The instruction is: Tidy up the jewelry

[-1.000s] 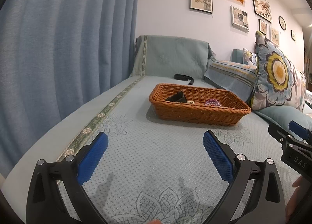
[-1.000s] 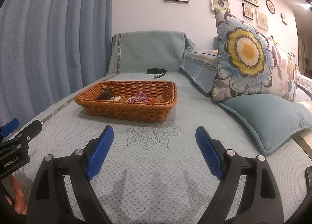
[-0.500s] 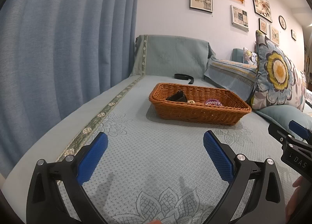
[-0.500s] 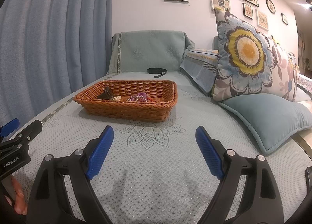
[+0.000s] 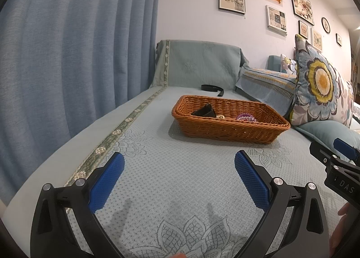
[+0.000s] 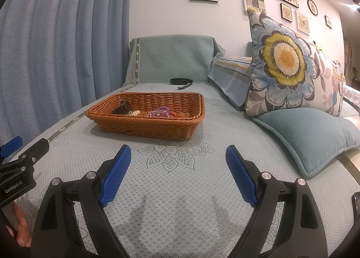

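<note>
Sofa, basket and both grippers unchanged.

One woven rattan basket sits on the couch. Inside it I count one dark folded pouch, one purple coiled hair tie, one string of cream beads and something red I can't make out. One black strap lies behind. Two black grippers with blue pads: left gripper, right gripper. One large flowered cushion, one plain teal cushion.
</note>
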